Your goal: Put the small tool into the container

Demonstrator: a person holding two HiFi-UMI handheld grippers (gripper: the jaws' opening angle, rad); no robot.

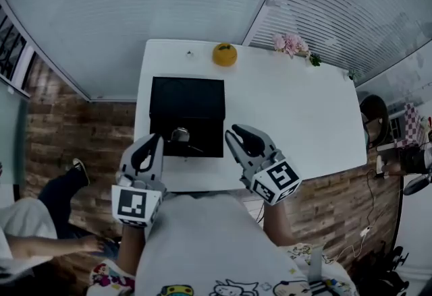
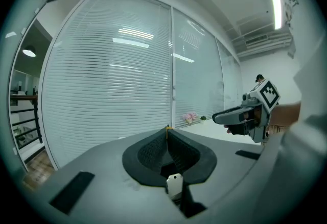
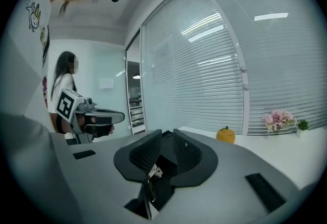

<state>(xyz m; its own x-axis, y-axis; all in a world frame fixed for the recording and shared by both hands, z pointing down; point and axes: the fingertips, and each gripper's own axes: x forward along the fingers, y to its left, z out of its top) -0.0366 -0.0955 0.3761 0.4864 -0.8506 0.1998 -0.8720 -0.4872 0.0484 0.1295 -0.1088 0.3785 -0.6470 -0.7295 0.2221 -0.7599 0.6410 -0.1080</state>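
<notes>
A black container point(image 1: 187, 102) lies open on the white table point(image 1: 297, 112). A small tool point(image 1: 181, 135) with a round silvery head and a dark handle rests on its near part. My left gripper point(image 1: 156, 139) hovers at the container's near left corner; in the left gripper view its jaws point(image 2: 167, 128) meet at the tips with nothing between them. My right gripper point(image 1: 235, 133) hangs just right of the container's near edge. Its jaws point(image 3: 167, 133) stand a little apart and empty. Each gripper shows in the other's view: the right gripper point(image 2: 240, 116) and the left gripper point(image 3: 97, 116).
An orange fruit point(image 1: 225, 54) sits at the table's far edge behind the container, and pink flowers point(image 1: 291, 44) stand at the far right. Blinds and glass walls run behind the table. A person point(image 3: 62, 88) stands at the left, and a shoe point(image 1: 79, 168) shows on the floor.
</notes>
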